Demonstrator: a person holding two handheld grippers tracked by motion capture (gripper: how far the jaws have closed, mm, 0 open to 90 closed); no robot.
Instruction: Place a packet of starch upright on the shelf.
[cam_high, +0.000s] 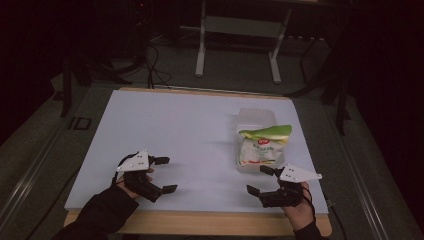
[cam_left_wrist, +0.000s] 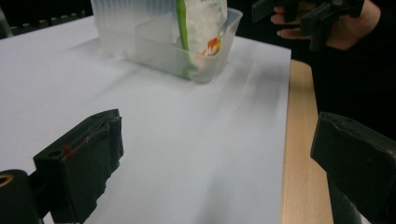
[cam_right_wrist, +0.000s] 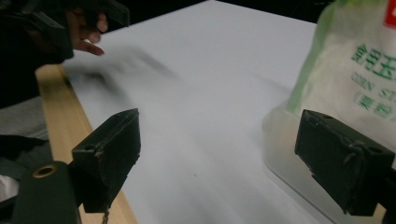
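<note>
White sheeting covers the surface (cam_high: 190, 135), with a wooden edge along the near side and a dark room behind. Toward the right stands a clear plastic container (cam_high: 256, 120), and a green-and-white snack bag (cam_high: 262, 145) sits upright inside it, its top above the rim. The right tongs (cam_high: 259, 180) hover just beside the container's near end, jaws spread wide and empty. The left tongs (cam_high: 165, 175) wait well apart on the left, likewise spread and holding nothing. Judging by the layout, the bag is about to be grasped: best to come in from above, pinch the crimped top and steady the light container with the other tongs.
</note>
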